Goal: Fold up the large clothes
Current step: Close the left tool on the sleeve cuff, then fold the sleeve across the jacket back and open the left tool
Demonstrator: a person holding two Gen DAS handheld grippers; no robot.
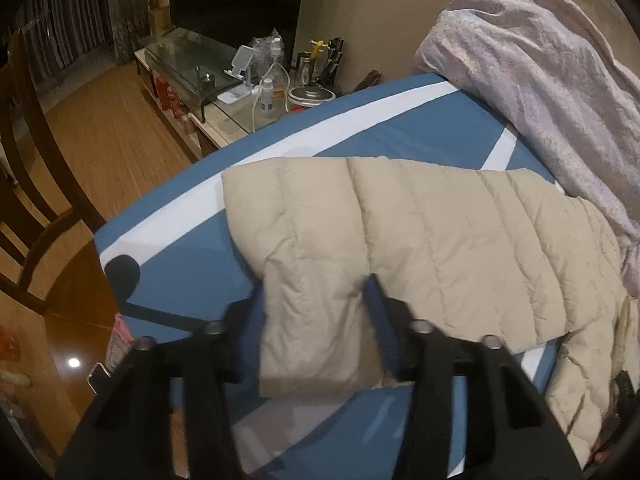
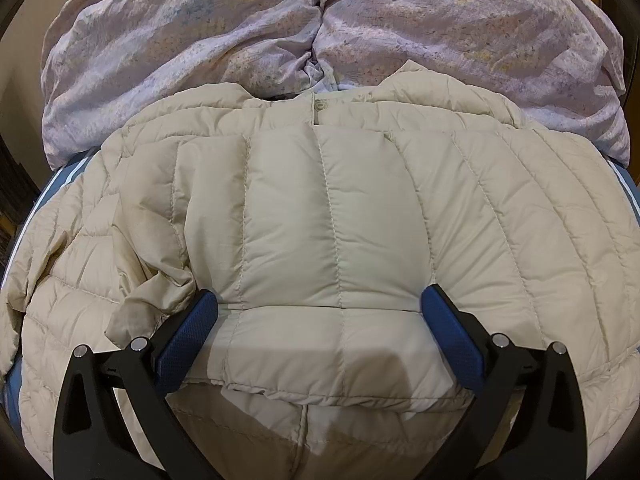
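Behind, a lilac quilt point(image 2: 280, 28) crowds the beige jacket point(image 2: 332, 208) on the bed point(image 1: 192, 256).

a beige quilted down jacket point(image 2: 332, 216) lies spread flat across the middle of the frame, one sleeve point(image 1: 320, 280) folded over, collar button at upper centre.

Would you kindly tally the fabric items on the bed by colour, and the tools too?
Beige jacket: 1
Lilac duvet: 1
Blue sheet: 1
Black tools with blue pads: 2, left tool and right tool
Total: 5
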